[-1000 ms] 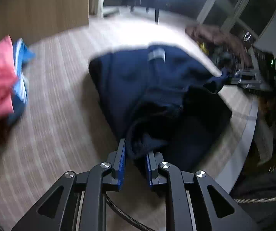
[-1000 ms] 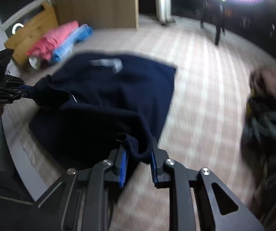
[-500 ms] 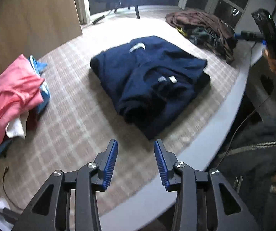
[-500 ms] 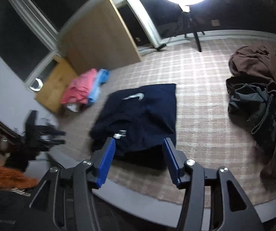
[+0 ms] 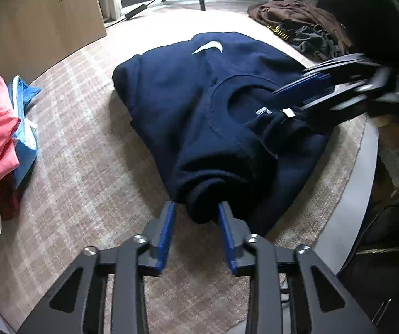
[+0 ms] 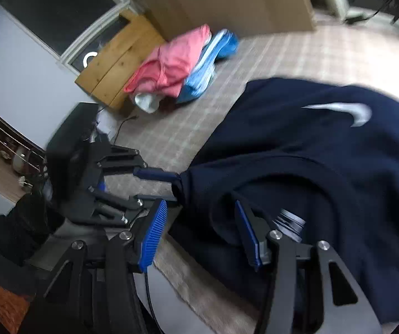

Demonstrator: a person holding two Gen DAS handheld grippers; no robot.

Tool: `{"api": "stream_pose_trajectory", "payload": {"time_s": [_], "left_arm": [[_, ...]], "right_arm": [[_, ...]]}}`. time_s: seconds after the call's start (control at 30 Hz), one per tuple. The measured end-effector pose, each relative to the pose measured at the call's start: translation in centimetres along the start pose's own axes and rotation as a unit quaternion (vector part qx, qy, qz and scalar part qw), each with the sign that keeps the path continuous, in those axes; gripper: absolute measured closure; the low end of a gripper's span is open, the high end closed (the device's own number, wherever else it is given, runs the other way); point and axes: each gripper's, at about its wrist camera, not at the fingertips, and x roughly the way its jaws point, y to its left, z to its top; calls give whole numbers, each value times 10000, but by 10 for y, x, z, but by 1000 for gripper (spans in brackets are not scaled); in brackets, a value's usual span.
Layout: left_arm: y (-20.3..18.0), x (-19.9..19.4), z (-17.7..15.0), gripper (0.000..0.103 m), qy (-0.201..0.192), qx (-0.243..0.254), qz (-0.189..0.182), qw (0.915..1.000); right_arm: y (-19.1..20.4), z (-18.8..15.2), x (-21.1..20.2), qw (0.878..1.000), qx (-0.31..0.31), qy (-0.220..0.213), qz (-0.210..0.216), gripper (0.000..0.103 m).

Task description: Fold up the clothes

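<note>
Left claw (image 5: 196, 217) straddles a rolled corner of the navy sweatshirt (image 5: 188, 105), jaws parted, cloth between them, not yet pinched. Right claw (image 6: 199, 231) gapes at the collar, gripping nothing. Sweatshirt lies on the table (image 5: 93, 144), partly folded, bulky; another fold seems left. Pink-and-blue pile (image 5: 1, 128) sits left; brown heap (image 5: 297, 14) far right, unfolded.

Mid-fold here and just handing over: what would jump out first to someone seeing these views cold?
The navy sweatshirt with its white swoosh fills the middle of the checked mat. The left gripper straddles its near folded corner; the right gripper, jaws open, is at the collar. A pink and blue clothes pile sits far left.
</note>
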Motion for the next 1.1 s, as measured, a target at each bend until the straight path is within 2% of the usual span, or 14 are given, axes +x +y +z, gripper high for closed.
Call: {"api": "stream_pose_trajectory", "payload": {"time_s": [0.07, 0.17, 0.2, 0.23, 0.37, 0.47, 0.53, 0.67, 0.8, 0.87, 0.9, 0.93, 1.0, 1.1], "left_arm": [[0, 2, -1, 85, -28, 25, 0, 10000], [1, 6, -2, 93, -40, 28, -17, 10000], [0, 7, -2, 97, -29, 49, -6, 10000], [0, 5, -2, 98, -36, 61, 3, 10000], [-6, -18, -2, 98, -218, 84, -55, 9997], [-16, -42, -4, 99, -381, 235, -137, 9989], [-19, -38, -9, 98, -294, 295, -193, 9989], [-17, -7, -22, 98, 234, 264, -138, 9993], [-11, -6, -27, 94, 441, 168, -101, 9988], [-13, -18, -29, 94, 440, 275, 42, 9986], [-17, -27, -29, 93, 375, 346, 138, 9986], [-20, -36, -27, 92, 254, 395, 187, 9987], [-31, -46, -21, 82, -7, 517, 159, 9985], [-53, -39, -7, 75, -192, 915, 18, 9956]], "right_arm": [[2, 3, 19, 9996, -109, 249, -47, 54], [-3, 4, 40, 9980, -109, 614, -118, 81], [-5, 2, 41, 9977, -44, 681, -40, 97], [-6, 1, 39, 9973, 22, 729, 84, 99], [-2, 1, 10, 9947, 190, 812, 599, 100], [2, 8, -29, 9932, 377, 605, 917, 100], [0, 6, -32, 9935, 406, 605, 880, 100], [-20, -25, 21, 9866, 820, 1361, 360, 99], [-28, -44, -32, 9910, 963, 921, 113, 98], [-31, -53, -65, 9926, 1029, 640, 3, 92], [-33, -58, -81, 9931, 1061, 500, -52, 78], [-38, -66, -101, 9923, 1182, 265, -256, 56], [-56, -86, -147, 9819, 1589, -389, -959, 38], [-88, -108, -174, 9597, 2342, -850, -1301, 38]]}}
